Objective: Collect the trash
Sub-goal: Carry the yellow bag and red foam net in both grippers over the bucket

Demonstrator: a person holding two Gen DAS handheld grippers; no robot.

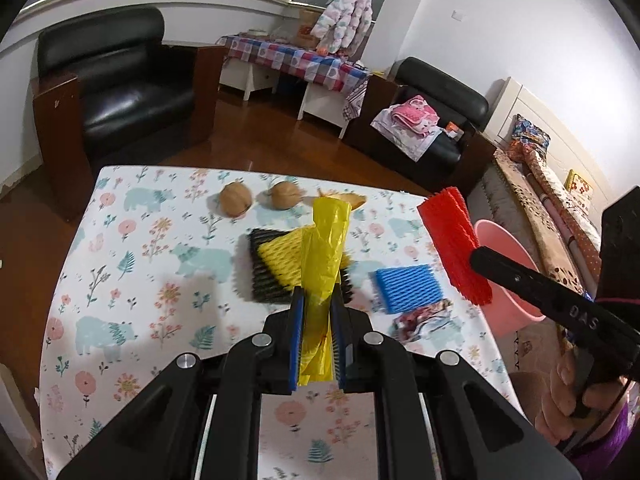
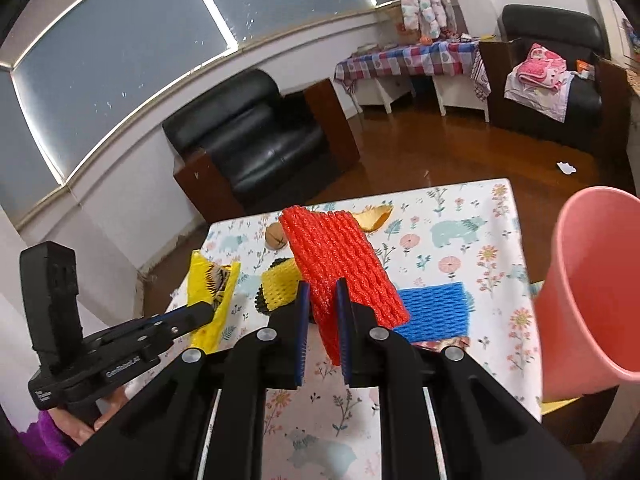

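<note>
Left gripper (image 1: 317, 308) fingers clamped on yellow plastic bag (image 1: 324, 248) above counter (image 1: 132, 280), right gripper (image 2: 323, 308) fingers clamped on red foam net (image 2: 340, 264) lifted near pink bin (image 2: 592, 292), blue foam net (image 2: 436, 308) lying on counter.

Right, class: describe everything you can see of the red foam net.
The red foam net is a flattened sleeve of soft, ribbed mesh foam, bright red. The right gripper is shut on its lower end, holding it tilted in the air above the floral tablecloth, beside the pink bin. Nothing else touches it.
</note>
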